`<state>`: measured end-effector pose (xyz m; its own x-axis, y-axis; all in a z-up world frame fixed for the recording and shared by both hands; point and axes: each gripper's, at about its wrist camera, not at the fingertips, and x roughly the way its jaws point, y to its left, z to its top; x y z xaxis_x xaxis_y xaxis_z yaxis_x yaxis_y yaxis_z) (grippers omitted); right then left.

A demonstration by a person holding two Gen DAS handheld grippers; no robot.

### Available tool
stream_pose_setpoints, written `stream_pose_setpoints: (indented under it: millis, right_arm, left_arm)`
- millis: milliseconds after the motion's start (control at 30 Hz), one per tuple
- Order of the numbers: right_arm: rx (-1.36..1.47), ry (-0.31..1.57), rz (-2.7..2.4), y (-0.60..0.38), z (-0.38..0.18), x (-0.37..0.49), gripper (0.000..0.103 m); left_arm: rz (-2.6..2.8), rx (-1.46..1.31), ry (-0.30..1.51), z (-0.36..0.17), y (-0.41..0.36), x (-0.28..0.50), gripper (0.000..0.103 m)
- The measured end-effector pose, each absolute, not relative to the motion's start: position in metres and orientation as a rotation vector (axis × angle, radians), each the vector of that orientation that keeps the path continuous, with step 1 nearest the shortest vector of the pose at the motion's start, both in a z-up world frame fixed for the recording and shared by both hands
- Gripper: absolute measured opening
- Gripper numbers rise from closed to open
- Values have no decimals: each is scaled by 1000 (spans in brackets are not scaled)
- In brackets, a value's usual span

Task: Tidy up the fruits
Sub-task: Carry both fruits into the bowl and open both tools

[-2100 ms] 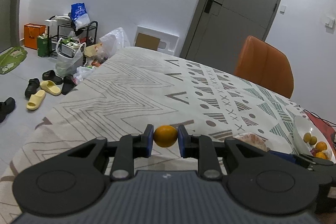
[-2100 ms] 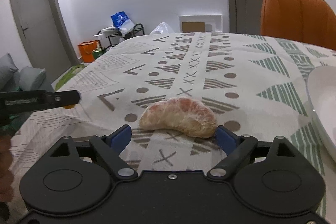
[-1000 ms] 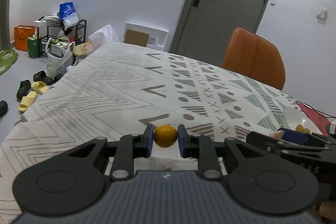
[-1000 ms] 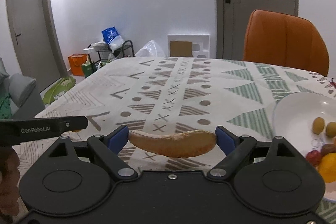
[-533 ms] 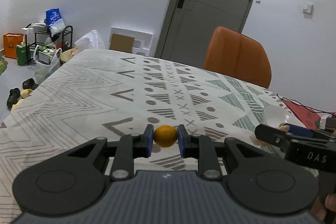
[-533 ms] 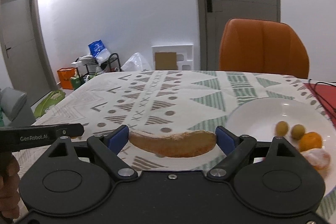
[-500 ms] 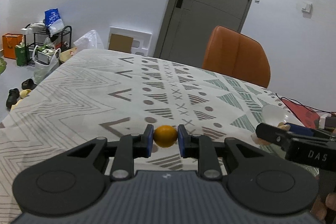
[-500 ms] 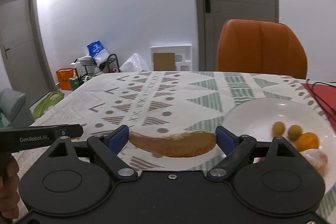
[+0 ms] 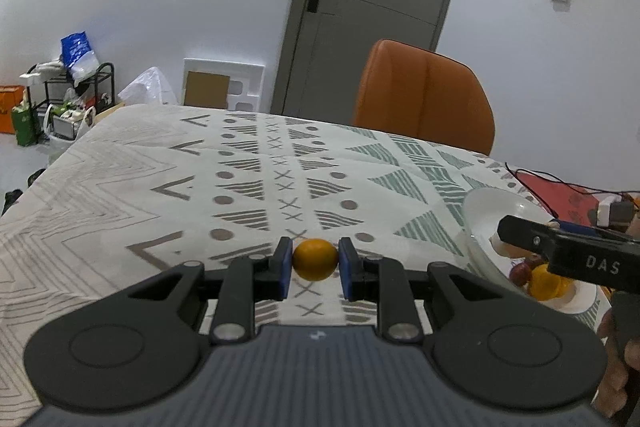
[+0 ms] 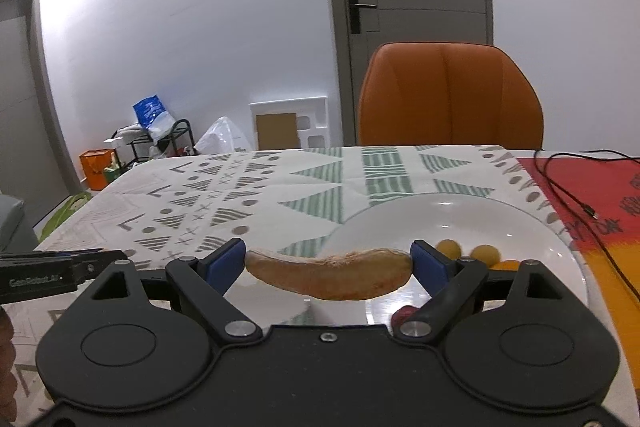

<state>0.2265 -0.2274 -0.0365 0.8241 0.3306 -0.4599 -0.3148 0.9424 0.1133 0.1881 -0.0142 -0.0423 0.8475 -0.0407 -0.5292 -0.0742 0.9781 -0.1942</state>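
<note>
While the right gripper (image 10: pixel 328 269) clamped a peeled segment (image 10: pixel 328 277) just above the plate (image 10: pixel 460 215), delivery was under way; lowering and release seemed next. The left gripper (image 9: pixel 314 269) pinched a small orange (image 9: pixel 315 259) over the cloth (image 9: pixel 160 179), beside the plate.

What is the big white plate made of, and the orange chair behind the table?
The plate looks like glazed ceramic: smooth, glossy white, with bright light spots on it, though it could be hard plastic. The orange chair looks like leather or fake leather: smooth, softly shiny, padded, with a seam down the middle.
</note>
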Motion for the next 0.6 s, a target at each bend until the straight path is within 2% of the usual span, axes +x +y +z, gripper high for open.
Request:
stream_pose_setpoints:
  millis: [533, 600]
  right_arm:
    - [62, 480, 304, -273, -43, 253, 86]
    - [53, 471, 307, -276, -43, 256, 90]
  left_arm:
    - [-14, -154, 587, -46, -55, 209, 23]
    - [-19, -147, 590, -45, -60, 212, 23]
